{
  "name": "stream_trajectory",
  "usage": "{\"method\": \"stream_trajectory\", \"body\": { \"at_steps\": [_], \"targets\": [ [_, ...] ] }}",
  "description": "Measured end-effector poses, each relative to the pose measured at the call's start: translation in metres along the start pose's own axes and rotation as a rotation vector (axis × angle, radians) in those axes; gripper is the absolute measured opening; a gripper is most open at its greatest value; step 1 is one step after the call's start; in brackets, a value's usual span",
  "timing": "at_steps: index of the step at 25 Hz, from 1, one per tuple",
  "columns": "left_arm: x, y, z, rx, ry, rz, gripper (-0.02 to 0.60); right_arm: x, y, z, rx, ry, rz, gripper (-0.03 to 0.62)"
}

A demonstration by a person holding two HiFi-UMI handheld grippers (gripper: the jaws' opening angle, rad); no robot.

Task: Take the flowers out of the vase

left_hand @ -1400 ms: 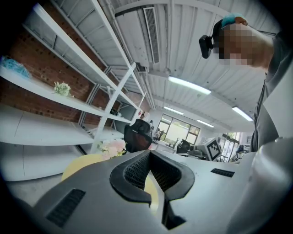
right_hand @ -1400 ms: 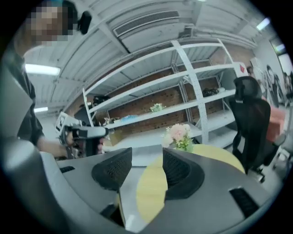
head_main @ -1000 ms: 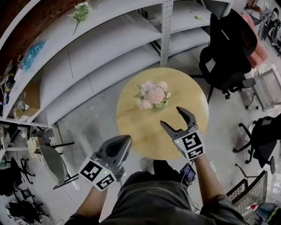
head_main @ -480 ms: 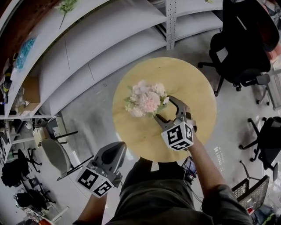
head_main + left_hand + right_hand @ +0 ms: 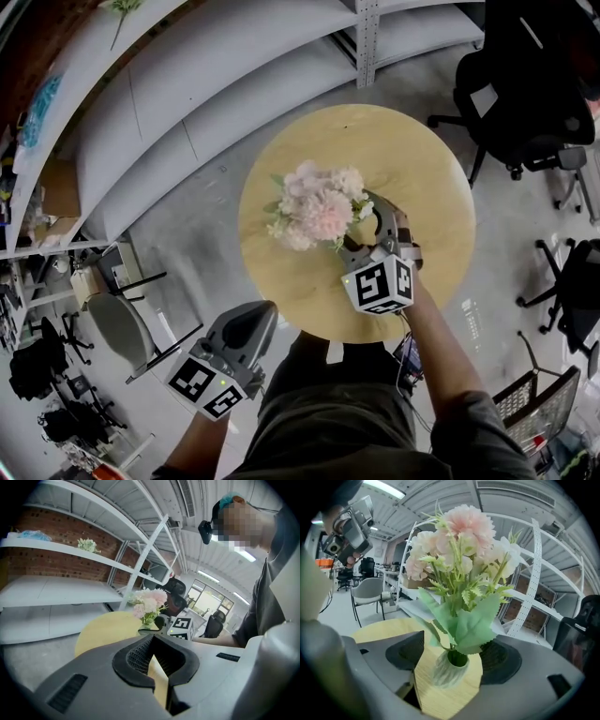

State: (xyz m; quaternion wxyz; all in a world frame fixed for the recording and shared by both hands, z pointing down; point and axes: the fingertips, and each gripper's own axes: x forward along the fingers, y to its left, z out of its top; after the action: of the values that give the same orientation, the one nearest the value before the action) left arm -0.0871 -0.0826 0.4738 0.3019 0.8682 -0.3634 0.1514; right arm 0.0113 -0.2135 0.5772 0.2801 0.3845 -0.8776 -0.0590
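A bunch of pale pink and white flowers (image 5: 314,204) with green leaves stands in a small ribbed vase (image 5: 449,668) on a round wooden table (image 5: 412,159). My right gripper (image 5: 358,225) is at the vase from the near right. In the right gripper view the right gripper (image 5: 457,648) is open, with the vase between its dark pads (image 5: 407,651) and a little gap on each side. My left gripper (image 5: 261,317) hangs off the table's near left edge, shut and empty. The left gripper (image 5: 152,662) looks across at the flowers (image 5: 149,603).
Long white shelves (image 5: 187,84) curve behind the table, with another flower bunch (image 5: 87,544) on an upper one. Black office chairs (image 5: 525,103) stand to the right, and a grey chair (image 5: 117,328) to the left. The floor is bare concrete.
My right gripper has come forward and down from the table's near side, so its open jaws now stand on either side of the vase. The left gripper has sunk slightly, still shut.
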Motion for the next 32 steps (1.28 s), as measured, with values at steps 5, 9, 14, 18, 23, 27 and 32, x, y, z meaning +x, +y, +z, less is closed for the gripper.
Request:
{"method": "stream_trajectory", "body": {
  "at_steps": [5, 9, 14, 18, 23, 27, 32],
  "targets": [
    [-0.001, 0.005, -0.003, -0.002, 0.009, -0.005, 0.009, 0.000, -0.008, 0.011, 0.025, -0.039, -0.051, 0.310],
    [-0.003, 0.006, -0.005, -0.004, 0.006, -0.004, 0.009, -0.001, -0.011, 0.014, 0.034, -0.051, -0.054, 0.307],
    [-0.003, 0.007, 0.000, -0.002, -0.005, -0.005, 0.011, -0.006, -0.016, 0.019, 0.051, -0.061, -0.069, 0.170],
    [-0.003, 0.008, 0.004, 0.001, -0.013, -0.017, 0.009, -0.008, -0.018, 0.021, 0.064, -0.067, -0.087, 0.130],
    [-0.006, 0.008, 0.007, 0.007, -0.020, -0.027, 0.009, -0.016, -0.021, 0.030, 0.072, -0.076, -0.090, 0.098],
    [-0.006, 0.004, 0.015, 0.019, -0.034, -0.041, 0.009, -0.027, -0.029, 0.044, 0.090, -0.100, -0.091, 0.088],
    [-0.007, 0.002, 0.025, 0.034, -0.060, -0.056, 0.009, -0.043, -0.043, 0.070, 0.129, -0.155, -0.104, 0.083]
  ]
}}
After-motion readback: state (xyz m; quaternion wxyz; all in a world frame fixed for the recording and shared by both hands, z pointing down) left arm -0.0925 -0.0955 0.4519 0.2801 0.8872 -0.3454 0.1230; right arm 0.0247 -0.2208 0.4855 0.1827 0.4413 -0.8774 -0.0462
